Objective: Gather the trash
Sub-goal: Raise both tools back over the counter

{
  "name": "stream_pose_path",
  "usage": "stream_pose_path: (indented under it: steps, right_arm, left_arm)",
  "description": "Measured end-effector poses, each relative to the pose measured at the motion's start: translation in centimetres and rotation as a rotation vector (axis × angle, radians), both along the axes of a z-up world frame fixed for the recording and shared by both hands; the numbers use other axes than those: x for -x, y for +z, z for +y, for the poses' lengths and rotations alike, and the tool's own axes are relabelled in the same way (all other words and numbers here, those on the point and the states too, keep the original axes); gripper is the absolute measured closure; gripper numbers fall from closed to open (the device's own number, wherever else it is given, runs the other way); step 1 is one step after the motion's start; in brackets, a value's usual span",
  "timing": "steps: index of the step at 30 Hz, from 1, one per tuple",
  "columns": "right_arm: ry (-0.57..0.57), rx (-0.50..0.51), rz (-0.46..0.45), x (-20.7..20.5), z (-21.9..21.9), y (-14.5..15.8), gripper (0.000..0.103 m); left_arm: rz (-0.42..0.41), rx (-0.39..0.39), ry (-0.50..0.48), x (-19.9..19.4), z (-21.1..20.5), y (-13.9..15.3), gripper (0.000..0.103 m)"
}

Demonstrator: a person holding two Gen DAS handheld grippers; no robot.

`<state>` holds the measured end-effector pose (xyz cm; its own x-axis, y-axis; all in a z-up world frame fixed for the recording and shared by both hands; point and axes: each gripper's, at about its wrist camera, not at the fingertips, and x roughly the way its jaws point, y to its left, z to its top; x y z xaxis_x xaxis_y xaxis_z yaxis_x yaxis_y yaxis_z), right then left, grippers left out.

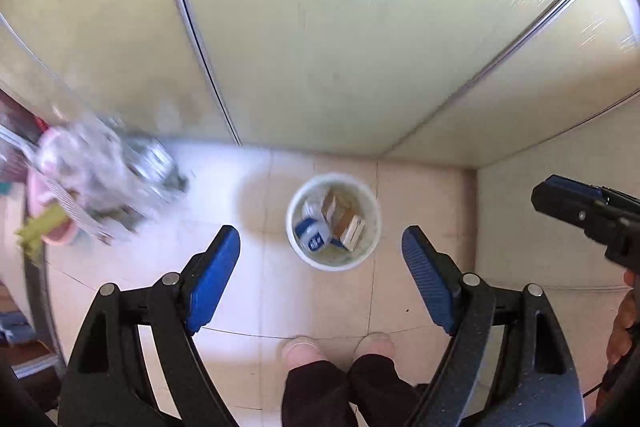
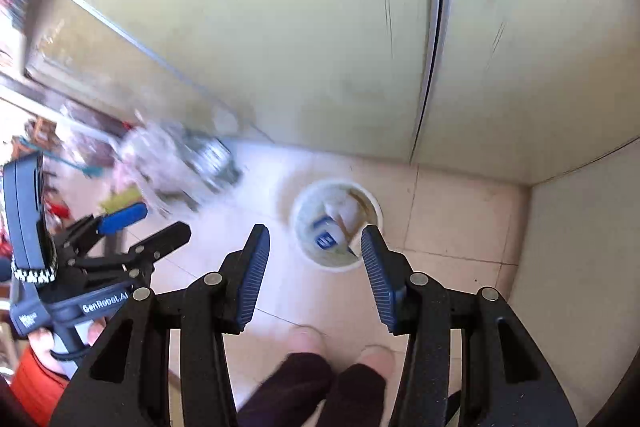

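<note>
- Left gripper (image 1: 321, 255) and right gripper (image 2: 316, 255): fingers spread wide, holding nothing.
- Bin (image 1: 334, 179), on the floor by the wall, holds cartons.
- Risk: a low approach could tip the bin, spilling trash.

The heap of clutter (image 1: 108, 179) at the left is smeared by motion blur, so its items cannot be told apart, and the frame edge cuts it off. Inside the white bin (image 1: 374, 227), the print on the blue-and-white packet (image 1: 314, 235) is too small to read. In the right wrist view the bin's contents blur, and 1 blue pad (image 2: 378, 275) hides its near rim.
</note>
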<state>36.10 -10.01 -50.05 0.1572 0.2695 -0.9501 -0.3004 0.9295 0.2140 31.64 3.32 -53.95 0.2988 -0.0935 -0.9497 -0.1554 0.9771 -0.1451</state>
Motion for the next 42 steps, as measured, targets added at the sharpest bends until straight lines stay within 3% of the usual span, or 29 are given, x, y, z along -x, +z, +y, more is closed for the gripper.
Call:
stream_pose_path:
  steps: [5,9,12,18,25,32,38,42]
  right_arm:
    - [-0.053,-0.044,-0.112,0.7,0.9,13.0,0.059]
    - [-0.096,-0.077,-0.205,1.0,1.3,21.9,0.059]
    - [-0.126,-0.089,-0.277,1.4,1.3,26.6,0.059]
    - [-0.175,-0.088,-0.368,0.9,2.4,31.7,0.059]
    - [-0.219,-0.068,-0.449,-3.2,2.6,36.2,0.056]
    - [-0.161,-0.075,-0.467,-10.8,1.9,37.6,0.056]
    - [-0.075,-0.076,-0.374,-18.2,1.7,36.1,0.056]
    - [-0.082,-0.058,-0.307,-22.8,1.3,33.8,0.056]
  left_arm:
    - [-0.114,-0.024,0.019,0.8,0.9,14.5,0.02]
    - [-0.187,-0.044,0.043,0.9,2.3,23.8,0.02]
    - [-0.242,-0.071,0.054,0.5,3.0,28.9,0.02]
    - [-0.316,-0.146,0.058,-1.6,4.3,36.1,0.02]
    - [-0.387,-0.121,0.101,-6.7,6.3,40.3,0.02]
    - [-0.426,-0.108,0.177,-14.4,6.8,42.4,0.02]
    - [-0.4,-0.095,0.267,-21.9,7.0,42.2,0.02]
    - [-0.344,-0.094,0.297,-26.8,7.4,40.5,0.02]
